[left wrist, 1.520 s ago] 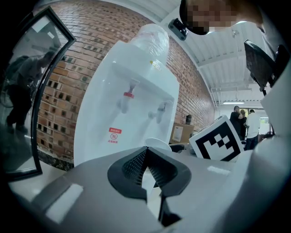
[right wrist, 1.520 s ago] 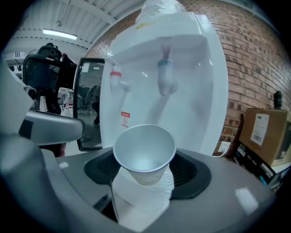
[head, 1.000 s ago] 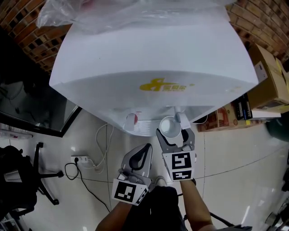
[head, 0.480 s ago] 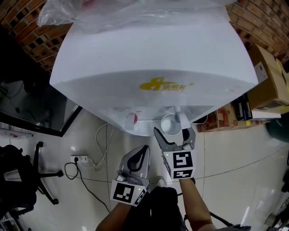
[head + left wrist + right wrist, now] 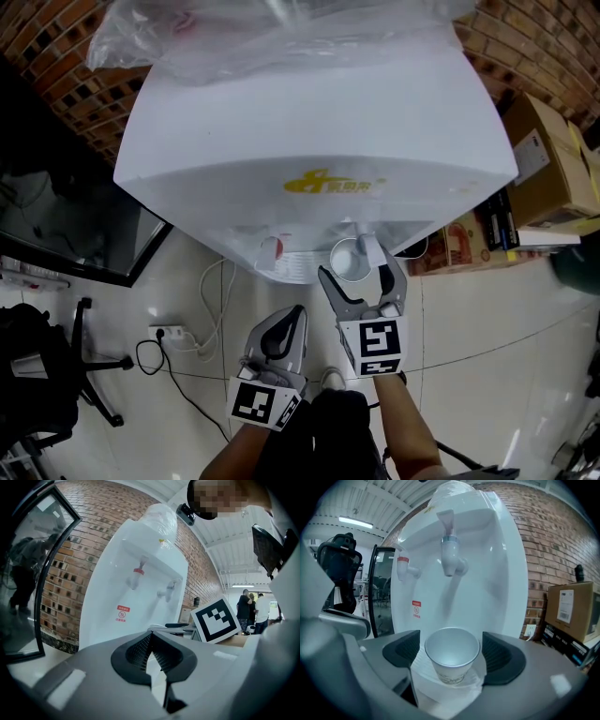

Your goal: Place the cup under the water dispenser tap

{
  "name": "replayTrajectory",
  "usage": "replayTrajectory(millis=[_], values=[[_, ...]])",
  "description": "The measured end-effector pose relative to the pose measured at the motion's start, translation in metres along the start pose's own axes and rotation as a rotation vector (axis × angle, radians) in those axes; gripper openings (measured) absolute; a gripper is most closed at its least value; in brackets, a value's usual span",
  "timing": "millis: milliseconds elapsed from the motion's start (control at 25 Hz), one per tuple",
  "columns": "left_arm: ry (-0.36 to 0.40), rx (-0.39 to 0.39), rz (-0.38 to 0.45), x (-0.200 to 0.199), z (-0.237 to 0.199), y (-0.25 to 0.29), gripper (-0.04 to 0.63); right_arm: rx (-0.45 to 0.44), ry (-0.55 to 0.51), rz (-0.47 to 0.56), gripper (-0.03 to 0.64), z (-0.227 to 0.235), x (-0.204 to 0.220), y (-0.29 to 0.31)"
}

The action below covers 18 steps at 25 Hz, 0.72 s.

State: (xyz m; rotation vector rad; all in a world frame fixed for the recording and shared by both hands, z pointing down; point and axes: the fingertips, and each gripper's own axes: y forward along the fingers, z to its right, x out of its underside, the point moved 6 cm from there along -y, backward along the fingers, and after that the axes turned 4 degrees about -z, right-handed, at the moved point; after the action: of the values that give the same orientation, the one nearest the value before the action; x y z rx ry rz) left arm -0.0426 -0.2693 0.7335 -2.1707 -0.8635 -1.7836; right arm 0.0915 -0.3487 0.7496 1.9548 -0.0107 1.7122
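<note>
The right gripper (image 5: 451, 662), jaws just opened, leaves gaps beside the cup (image 5: 452, 648); the tap (image 5: 451, 550) overhangs.

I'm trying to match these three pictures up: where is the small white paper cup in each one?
Head view: small white paper cup, just right of centre, below the white water dispenser's front edge.
Left gripper view: cannot make it out.
Right gripper view: the cup, lower centre, beneath the white tap.
Shared landmark: the red-handled tap.

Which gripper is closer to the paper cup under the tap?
Right. The right gripper has the cup between its jaws, which have just been opening and stand clear of it on both sides. The left gripper, shut and empty, sits lower left in the head view, short of the dispenser.
</note>
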Motion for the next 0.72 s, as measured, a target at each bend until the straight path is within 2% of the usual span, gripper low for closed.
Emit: replayTrajectory(millis=[360,720], values=[[0.0,-0.007,-0.009,-0.025,0.006,-0.015,-0.009,0.006,-0.023,0.001,0.416,0.001,-0.026,-0.017],[0.014,0.005,0.0,-0.083,0.029,-0.046,-0.01,0.006,-0.017,-0.028,0.416,-0.013,-0.066,-0.064]])
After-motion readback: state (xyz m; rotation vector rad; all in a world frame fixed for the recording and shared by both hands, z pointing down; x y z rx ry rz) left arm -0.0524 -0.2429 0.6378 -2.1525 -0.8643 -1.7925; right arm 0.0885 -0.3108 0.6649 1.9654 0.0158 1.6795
